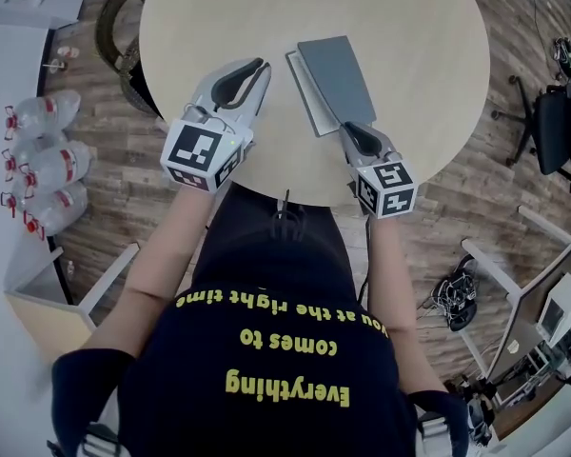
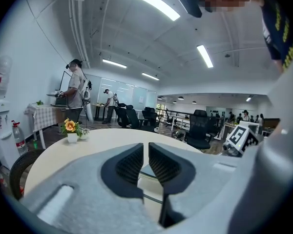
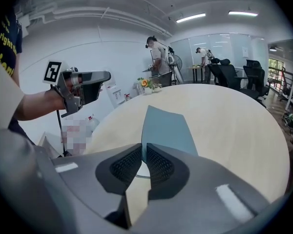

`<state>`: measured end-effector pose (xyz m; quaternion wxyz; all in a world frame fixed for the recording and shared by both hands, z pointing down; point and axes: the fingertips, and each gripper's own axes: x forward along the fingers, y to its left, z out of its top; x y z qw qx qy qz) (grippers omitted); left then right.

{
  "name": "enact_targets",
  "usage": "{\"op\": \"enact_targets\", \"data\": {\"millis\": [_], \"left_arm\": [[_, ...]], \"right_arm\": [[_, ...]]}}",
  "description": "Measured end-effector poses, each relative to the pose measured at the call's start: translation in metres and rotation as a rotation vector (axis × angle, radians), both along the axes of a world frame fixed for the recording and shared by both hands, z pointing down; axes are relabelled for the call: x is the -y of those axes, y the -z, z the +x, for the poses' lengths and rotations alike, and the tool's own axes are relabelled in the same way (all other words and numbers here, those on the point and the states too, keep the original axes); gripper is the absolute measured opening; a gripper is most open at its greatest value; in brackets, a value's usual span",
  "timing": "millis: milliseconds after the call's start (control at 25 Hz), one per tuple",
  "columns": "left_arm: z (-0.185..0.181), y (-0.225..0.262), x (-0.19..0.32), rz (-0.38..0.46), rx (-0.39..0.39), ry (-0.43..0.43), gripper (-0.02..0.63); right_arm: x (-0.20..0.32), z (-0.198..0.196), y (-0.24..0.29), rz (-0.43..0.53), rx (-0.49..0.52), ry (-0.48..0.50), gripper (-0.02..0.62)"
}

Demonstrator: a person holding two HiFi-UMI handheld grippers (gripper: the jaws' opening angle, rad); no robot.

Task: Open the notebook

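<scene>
- My right claw (image 3: 143,162) is pressed together on the near edge of the notebook's cover (image 3: 166,128). The blue-grey sheet rises out from between the pads and stands up off the pages.
- From the head view, the same cover (image 1: 335,76) is tilted up and away from me. A strip of white pages (image 1: 305,95) shows along the notebook's left side beneath it.
- My left claw (image 2: 146,162) is pressed together too, but I see nothing pinched in it. Only a sliver of the notebook shows beyond the narrow gap.
- That left claw sits just beside the notebook's left edge, apart from it as far as I can tell, pointing across the bench (image 1: 219,8).
- The notebook (image 1: 314,112) lies near my edge of the round bench, right of centre, with its near end at my right claw.
- Progress, as I judge it: the cover is caught and partly raised, so the opening has begun.
- What's left: swing the cover right over until it lies flat beside the notebook, then let go. The left claw looks placed to steady the pages if they lift.
</scene>
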<state>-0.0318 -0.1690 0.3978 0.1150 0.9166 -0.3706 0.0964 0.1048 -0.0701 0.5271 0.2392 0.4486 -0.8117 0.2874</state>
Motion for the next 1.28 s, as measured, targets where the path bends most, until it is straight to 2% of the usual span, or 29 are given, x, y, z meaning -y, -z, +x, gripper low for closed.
{"op": "enact_targets", "data": {"millis": [200,520,720,880,1280], "left_arm": [[0.004,0.003,0.001,0.006,-0.001,-0.03,0.005],[0.011,0.004,0.006,0.008,-0.006,-0.064,0.005],[0.015,0.002,0.011,0.004,-0.003,-0.068,0.005],[0.019,0.0,0.013,-0.003,0.006,-0.072,0.005],[0.03,-0.011,0.015,-0.022,0.024,-0.083,0.003]], "right_arm": [[0.005,0.013,0.018,0.025,0.053,-0.078,0.043],[0.017,0.045,0.043,0.079,0.126,-0.214,0.043],[0.027,0.079,0.054,0.111,0.178,-0.334,0.041],[0.034,0.111,0.053,0.117,0.225,-0.447,0.04],[0.044,0.173,0.029,0.112,0.263,-0.638,0.038]]}}
